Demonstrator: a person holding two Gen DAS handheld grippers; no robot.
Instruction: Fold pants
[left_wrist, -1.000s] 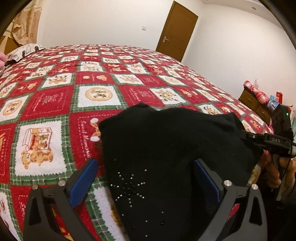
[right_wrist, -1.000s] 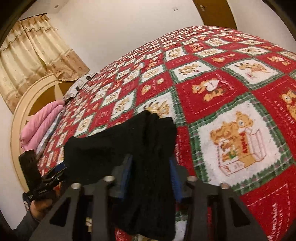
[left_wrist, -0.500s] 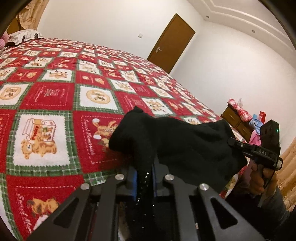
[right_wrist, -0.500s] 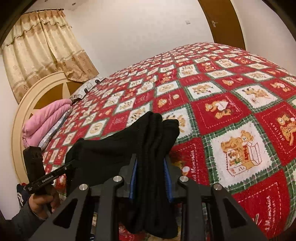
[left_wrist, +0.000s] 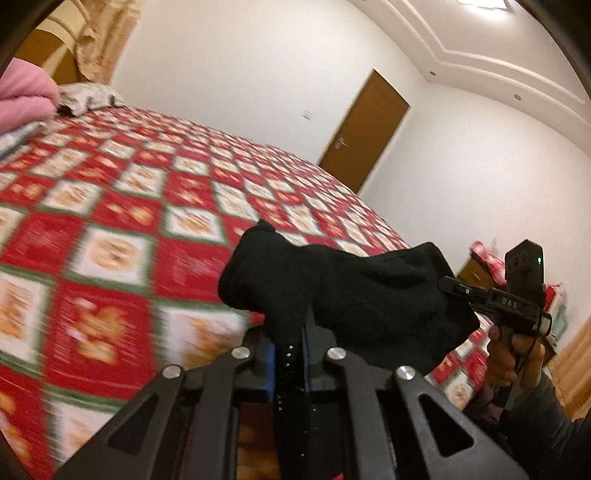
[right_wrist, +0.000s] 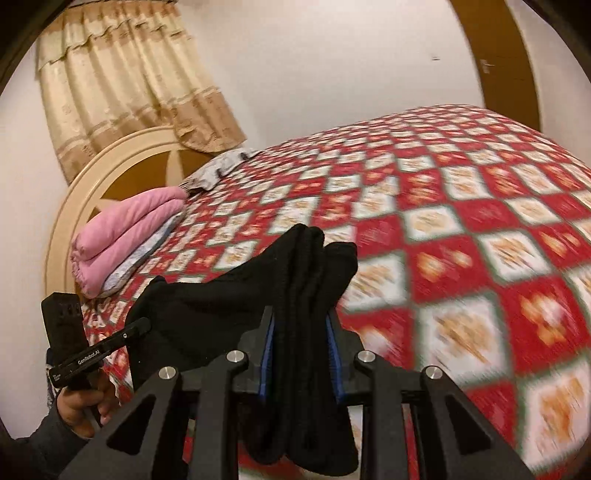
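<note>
The black pants (left_wrist: 354, 291) hang between my two grippers, lifted above the red patchwork bed (left_wrist: 122, 236). My left gripper (left_wrist: 288, 354) is shut on one end of them, where small studs show on the cloth. My right gripper (right_wrist: 300, 343) is shut on a thick bunched fold of the pants (right_wrist: 306, 280), with cloth hanging below the fingers. Each view shows the other gripper held by a hand at its edge: the right one in the left wrist view (left_wrist: 513, 299), the left one in the right wrist view (right_wrist: 85, 350).
Folded pink bedding (right_wrist: 122, 236) and a pillow (right_wrist: 221, 166) lie at the headboard (right_wrist: 85, 177) end of the bed. A brown door (left_wrist: 364, 129) is on the far wall. A wooden side table with clutter (left_wrist: 480, 266) stands beyond the bed's right side.
My left gripper has closed on the pants, having been open around them a second ago. Both grippers have lifted the pants off the bed, and the views have tilted upward with motion blur.
</note>
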